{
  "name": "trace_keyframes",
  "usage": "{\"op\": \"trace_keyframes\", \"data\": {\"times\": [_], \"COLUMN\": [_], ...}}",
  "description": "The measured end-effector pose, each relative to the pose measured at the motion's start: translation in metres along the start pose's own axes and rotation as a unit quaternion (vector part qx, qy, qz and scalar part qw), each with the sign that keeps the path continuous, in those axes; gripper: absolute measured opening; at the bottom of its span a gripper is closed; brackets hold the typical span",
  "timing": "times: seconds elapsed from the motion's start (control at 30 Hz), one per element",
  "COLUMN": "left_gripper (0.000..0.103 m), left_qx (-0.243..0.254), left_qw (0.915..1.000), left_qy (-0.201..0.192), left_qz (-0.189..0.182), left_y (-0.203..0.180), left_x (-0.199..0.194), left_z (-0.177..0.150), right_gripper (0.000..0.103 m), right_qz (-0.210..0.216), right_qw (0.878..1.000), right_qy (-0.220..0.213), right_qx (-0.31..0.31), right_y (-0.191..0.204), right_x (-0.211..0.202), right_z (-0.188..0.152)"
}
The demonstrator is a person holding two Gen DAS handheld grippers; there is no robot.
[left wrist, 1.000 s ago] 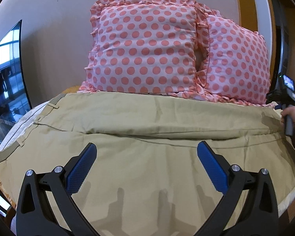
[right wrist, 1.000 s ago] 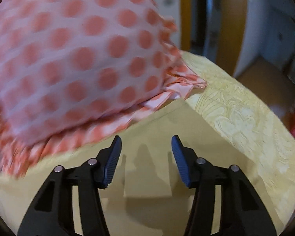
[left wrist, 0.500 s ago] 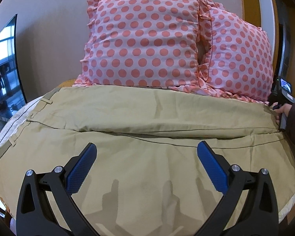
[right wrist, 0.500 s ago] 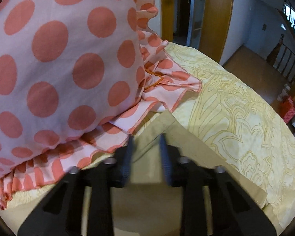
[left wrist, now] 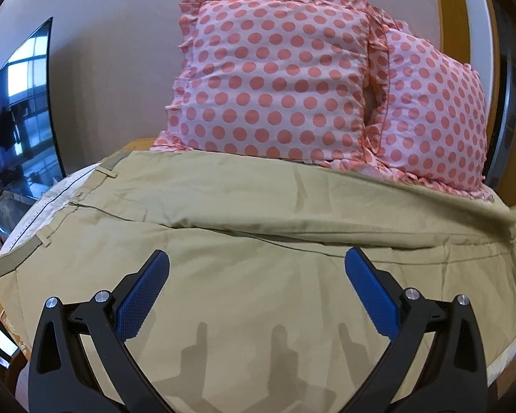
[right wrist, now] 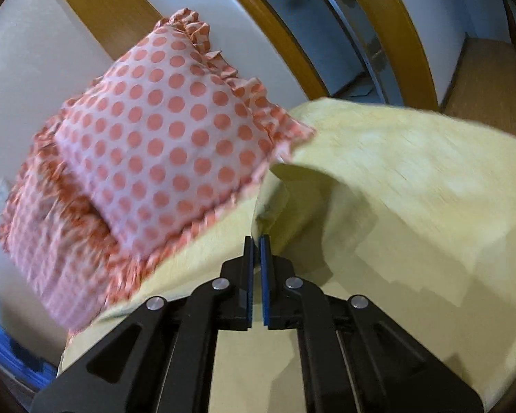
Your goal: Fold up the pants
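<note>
Tan pants (left wrist: 258,213) lie spread across the bed, waistband at the left, legs running to the right. My left gripper (left wrist: 256,268) is open and empty, hovering over the near leg. My right gripper (right wrist: 256,241) is shut on the pants' hem (right wrist: 292,203) and holds it lifted off the bed. In the left wrist view the far leg's right end (left wrist: 498,211) is raised and blurred. The right gripper itself is out of that view.
Two pink polka-dot pillows (left wrist: 278,79) (left wrist: 440,117) lean on the wall behind the pants. A yellow patterned bedspread (right wrist: 430,158) covers the bed. A TV screen (left wrist: 20,110) stands at the left. A wooden door frame (right wrist: 388,31) is at the right.
My right gripper closed on the hem of the far leg and lifted it away from the pillows. The left gripper stayed open over the near leg, shifting slightly.
</note>
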State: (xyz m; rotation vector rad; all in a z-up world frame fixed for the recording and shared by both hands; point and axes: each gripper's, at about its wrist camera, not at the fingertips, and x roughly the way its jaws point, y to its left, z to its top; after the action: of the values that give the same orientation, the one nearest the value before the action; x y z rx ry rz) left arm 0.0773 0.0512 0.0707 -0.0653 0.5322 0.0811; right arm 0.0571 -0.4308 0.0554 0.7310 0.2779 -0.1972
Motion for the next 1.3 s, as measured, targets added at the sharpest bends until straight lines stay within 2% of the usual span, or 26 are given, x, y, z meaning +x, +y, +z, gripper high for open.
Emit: {"op": "trace_keyframes", "data": {"times": [0.13,0.23,0.3,0.33,0.43,0.47,0.53,0.57,0.6,0.67,0.73,0.83,0.9,0.97,1.07,1.17,1.3], "left_gripper": [0.102,0.102,0.102,0.102,0.102,0.102,0.102,0.102,0.102,0.102,0.102,0.102,0.102,0.102,0.102,0.098,0.094], "left_qx": [-0.019,-0.039,-0.056,-0.063,-0.064,-0.063,-0.067,-0.068,-0.071,-0.078,-0.092,-0.13,-0.154,-0.172,-0.185,-0.205,-0.208], "left_qw": [0.9998,0.9986,0.9974,0.997,0.9976,0.9975,0.9966,0.9962,0.9957,0.9949,0.9933,0.9875,0.9833,0.9793,0.9761,0.9679,0.9577], "left_qy": [-0.004,-0.004,-0.008,-0.01,-0.01,-0.011,-0.011,-0.01,-0.006,0.003,0.007,0.021,0.031,0.058,0.096,0.142,0.198], "left_qz": [-0.011,-0.034,-0.044,-0.043,-0.026,-0.029,-0.047,-0.053,-0.06,-0.063,-0.07,-0.087,-0.092,-0.088,-0.061,-0.031,0.014], "left_y": [0.009,0.017,0.024,0.028,0.035,0.037,0.042,0.045,0.048,0.055,0.064,0.081,0.091,0.097,0.101,0.103,0.102], "left_x": [0.003,0.004,0.002,0.0,0.0,0.001,0.004,0.005,0.009,0.015,0.021,0.04,0.057,0.088,0.133,0.181,0.232], "left_z": [0.007,0.01,0.011,0.012,0.014,0.016,0.019,0.021,0.024,0.031,0.04,0.056,0.064,0.076,0.092,0.104,0.118], "right_gripper": [0.006,0.017,0.037,0.042,0.045,0.044,0.035,0.015,0.003,0.002,0.002,0.002,0.001,0.001,0.001,0.001,0.001], "right_qz": [0.009,0.016,0.028,0.03,0.039,0.036,0.021,0.019,0.033,0.056,0.083,0.093,0.094,0.097,0.1,0.101,0.096], "right_qw": [0.997,0.994,0.992,0.992,0.99,0.99,0.991,0.991,0.989,0.988,0.989,0.988,0.988,0.987,0.987,0.987,0.988], "right_qy": [0.059,0.074,0.078,0.08,0.074,0.07,0.064,0.066,0.071,0.063,0.017,-0.033,-0.045,-0.052,-0.054,-0.053,-0.053], "right_qx": [0.046,0.074,0.089,0.097,0.114,0.119,0.118,0.118,0.124,0.132,0.119,0.116,0.117,0.119,0.118,0.116,0.105], "right_y": [-0.028,-0.036,-0.039,-0.041,-0.044,-0.045,-0.044,-0.045,-0.049,-0.053,-0.054,-0.06,-0.065,-0.069,-0.074,-0.075,-0.074], "right_x": [-0.006,-0.002,0.001,0.003,0.004,0.005,0.01,0.016,0.022,0.022,0.001,-0.03,-0.041,-0.047,-0.05,-0.05,-0.051], "right_z": [-0.031,-0.037,-0.038,-0.038,-0.038,-0.037,-0.034,-0.032,-0.031,-0.029,-0.021,-0.013,-0.009,-0.007,-0.008,-0.008,-0.009]}}
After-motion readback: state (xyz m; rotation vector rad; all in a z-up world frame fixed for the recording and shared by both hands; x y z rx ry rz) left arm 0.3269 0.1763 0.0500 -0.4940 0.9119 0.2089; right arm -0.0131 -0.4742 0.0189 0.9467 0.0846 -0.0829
